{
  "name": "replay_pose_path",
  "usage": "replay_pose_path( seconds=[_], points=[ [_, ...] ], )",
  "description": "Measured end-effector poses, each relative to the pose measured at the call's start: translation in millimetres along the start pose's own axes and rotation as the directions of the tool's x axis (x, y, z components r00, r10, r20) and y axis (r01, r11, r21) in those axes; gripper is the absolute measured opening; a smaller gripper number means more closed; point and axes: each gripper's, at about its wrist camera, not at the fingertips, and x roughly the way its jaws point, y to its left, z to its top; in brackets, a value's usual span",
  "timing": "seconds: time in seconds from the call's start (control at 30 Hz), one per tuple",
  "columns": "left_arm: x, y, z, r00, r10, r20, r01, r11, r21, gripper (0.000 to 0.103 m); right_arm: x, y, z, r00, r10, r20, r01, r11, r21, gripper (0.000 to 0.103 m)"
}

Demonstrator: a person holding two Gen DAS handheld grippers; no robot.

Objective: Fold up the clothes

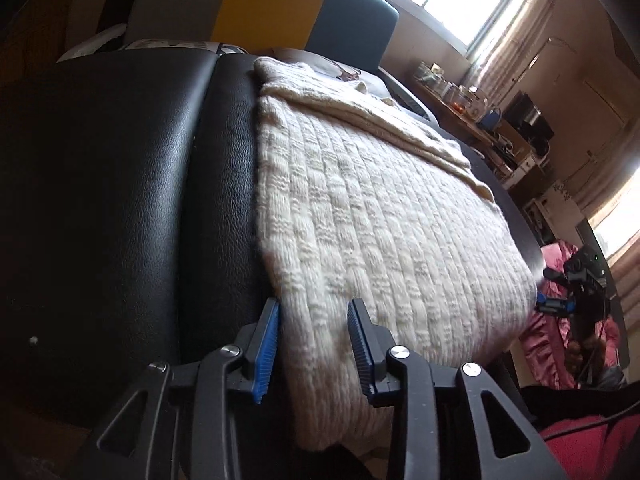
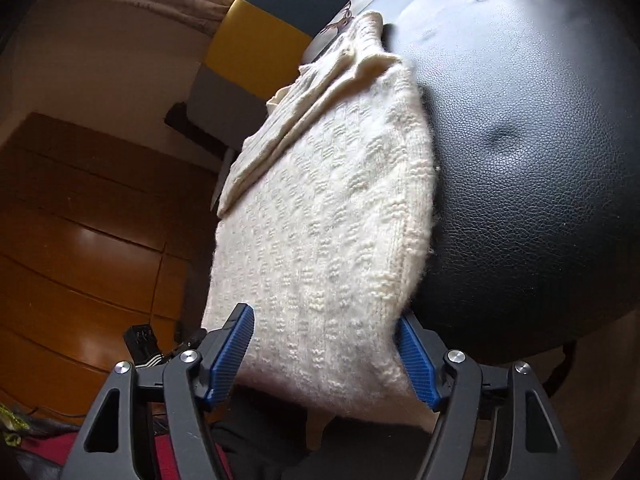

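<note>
My left tongs [image 1: 314, 344] spread, blue pads either side of near hem of cream knit sweater [image 1: 372, 216], not pinching. My right tongs [image 2: 326, 354] spread wide too, pads flanking sweater's [image 2: 320, 216] near edge, cloth between but not gripped. Sweater lies flat ahead of both tongs on black leather surface [image 1: 120, 184], near edge drooping over rim toward me, sleeve folded across far part. No brand, label or writing readable on it. Beyond sweater: yellow-and-teal headboard [image 1: 304, 8]. Wooden floor [image 2: 92, 216] left of right tongs.
</note>
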Motion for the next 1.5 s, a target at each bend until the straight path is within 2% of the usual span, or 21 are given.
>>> replay_pose_path(
  seconds=[0.23,0.37,0.53,0.6,0.67,0.7,0.73,0.8,0.9,1.03,1.17,1.3,1.4,1.5],
  points=[
    [-5,-4,-13,1.0,0.006,0.005,-0.006,0.998,0.059,0.034,4,8,-1,0.999,-0.028,-0.022,0.027,0.998,-0.053,0.077],
    [-3,-6,-12,1.0,-0.001,-0.008,0.002,0.998,0.058,0.036,5,14,-2,0.998,-0.051,-0.033,0.049,0.996,-0.077,0.09],
    [2,-20,-11,1.0,0.017,-0.021,-0.015,0.997,0.076,0.036,8,27,-6,0.988,-0.148,-0.048,0.139,0.978,-0.155,0.091],
    [4,-24,-11,0.999,0.035,-0.019,-0.034,0.996,0.078,0.031,7,29,-9,0.981,-0.191,-0.026,0.184,0.968,-0.168,0.086],
    [5,-25,-10,0.998,0.062,-0.018,-0.061,0.996,0.072,0.022,2,27,-13,0.974,-0.228,-0.008,0.223,0.959,-0.175,0.07],
    [6,-25,-9,0.997,0.076,-0.018,-0.075,0.995,0.069,0.013,0,24,-13,0.969,-0.248,0.0,0.244,0.955,-0.167,0.056],
    [7,-25,-9,0.996,0.083,-0.018,-0.082,0.995,0.064,0.012,-2,21,-13,0.964,-0.267,0.008,0.265,0.951,-0.157,0.048],
    [9,-27,-7,0.995,0.096,-0.016,-0.095,0.994,0.062,0.011,-6,11,-13,0.959,-0.283,0.022,0.284,0.951,-0.124,0.016],
    [10,-32,-5,0.995,0.1,-0.018,-0.099,0.993,0.059,0.009,-10,8,-15,0.958,-0.284,0.037,0.286,0.953,-0.1,0.015],
    [3,-25,1,1.0,-0.018,-0.009,0.018,1.0,-0.016,0.008,-12,15,-13,0.975,-0.218,0.045,0.221,0.971,-0.089,0.014],
    [-11,-17,8,0.988,-0.151,0.03,0.152,0.985,-0.075,0.008,-10,17,-10,0.988,-0.152,0.036,0.154,0.986,-0.063,0.014],
    [-22,-9,16,0.963,-0.258,0.072,0.265,0.957,-0.118,0.008,-8,21,-1,0.996,-0.081,0.039,0.083,0.996,-0.029,0.014],
    [-27,-3,29,0.932,-0.341,0.124,0.358,0.921,-0.153,0.008,-3,28,15,0.998,-0.039,0.048,0.04,0.999,-0.023,0.014],
    [-31,0,53,0.906,-0.384,0.179,0.41,0.899,-0.15,0.008,3,36,31,0.998,0.003,0.057,-0.002,1.0,-0.018,0.014]
  ],
)
